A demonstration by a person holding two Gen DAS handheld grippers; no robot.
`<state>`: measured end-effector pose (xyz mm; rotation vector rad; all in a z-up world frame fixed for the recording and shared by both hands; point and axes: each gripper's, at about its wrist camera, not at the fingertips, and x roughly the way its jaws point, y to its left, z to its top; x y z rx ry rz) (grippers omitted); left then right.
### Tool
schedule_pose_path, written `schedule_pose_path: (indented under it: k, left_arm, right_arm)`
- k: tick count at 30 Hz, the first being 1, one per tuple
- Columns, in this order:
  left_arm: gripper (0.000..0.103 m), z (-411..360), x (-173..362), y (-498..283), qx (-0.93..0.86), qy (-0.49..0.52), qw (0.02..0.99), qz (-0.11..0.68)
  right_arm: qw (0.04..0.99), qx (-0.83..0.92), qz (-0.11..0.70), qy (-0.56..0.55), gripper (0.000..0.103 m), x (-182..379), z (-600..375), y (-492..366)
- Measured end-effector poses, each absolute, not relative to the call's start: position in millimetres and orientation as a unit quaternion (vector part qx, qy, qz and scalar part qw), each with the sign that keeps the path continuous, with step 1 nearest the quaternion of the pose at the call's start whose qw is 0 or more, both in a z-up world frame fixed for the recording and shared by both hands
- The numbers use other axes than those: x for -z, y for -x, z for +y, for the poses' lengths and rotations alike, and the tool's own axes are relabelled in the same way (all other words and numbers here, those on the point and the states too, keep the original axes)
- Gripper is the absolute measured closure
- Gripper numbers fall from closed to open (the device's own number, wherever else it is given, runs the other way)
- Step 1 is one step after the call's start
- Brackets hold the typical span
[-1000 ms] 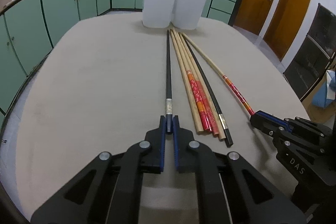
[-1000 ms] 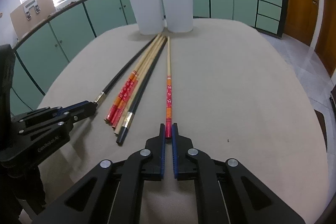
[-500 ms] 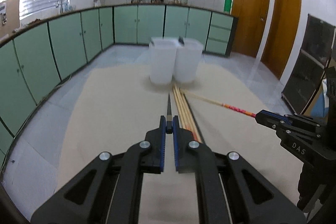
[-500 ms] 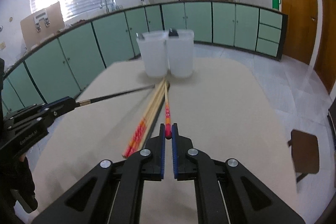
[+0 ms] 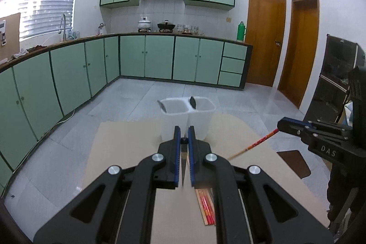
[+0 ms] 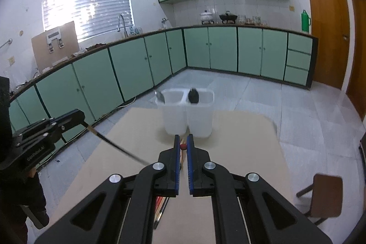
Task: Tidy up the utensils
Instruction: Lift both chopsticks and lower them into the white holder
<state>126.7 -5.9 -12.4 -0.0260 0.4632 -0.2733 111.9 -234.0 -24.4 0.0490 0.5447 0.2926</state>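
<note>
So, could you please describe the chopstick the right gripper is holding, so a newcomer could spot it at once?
On the beige table, in front of the two white bins, the right gripper pinches one end of a chopstick that slants down to the tabletop. It is pale wood with a red patterned band, whereas the left gripper holds a black chopstick.

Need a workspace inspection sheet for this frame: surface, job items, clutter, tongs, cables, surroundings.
Surface: beige table, bare around the job items.
Job items: two white bins side by side at the far end, a utensil in each; spare chopsticks lying below the tongs.
Clutter: nothing seen.
Tongs: left tongs shut on black chopstick; right tongs shut on red-patterned chopstick; both raised.
Cables: nothing seen.
Surroundings: green cabinets, brown chair.
</note>
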Motion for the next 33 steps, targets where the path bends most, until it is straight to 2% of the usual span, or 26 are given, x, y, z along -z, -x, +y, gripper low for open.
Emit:
schedule_pose_path:
  k: [11,22,28,33]
  left_arm:
    - [0.097,-10.1,-19.1,-142.1,0.159,0.02,0.966,0.205]
    - [0.097,-32.6,-94.5,-199.4,0.153,0.01,0.983,0.103]
    - [0.097,-48.9,-104.8,-247.8,0.14,0.018,0.988,0.069]
    - [0.097,-58.7,-80.8,-291.5,0.118,0.01,0.991,0.069]
  right_arm:
    - [0.955,-0.166,0.246,-0.009,0.098,-23.3,-242.2,-141.5]
    - [0.976,-0.146,0.162,-0.003,0.098,-98.8,-245.3,-198.2]
    - [0.982,-0.115,0.149,0.002,0.098,-99.8,-239.7,-251.4]
    - [0.982,-0.103,0.157,0.011,0.098,-77.7,-230.4,-284.7]
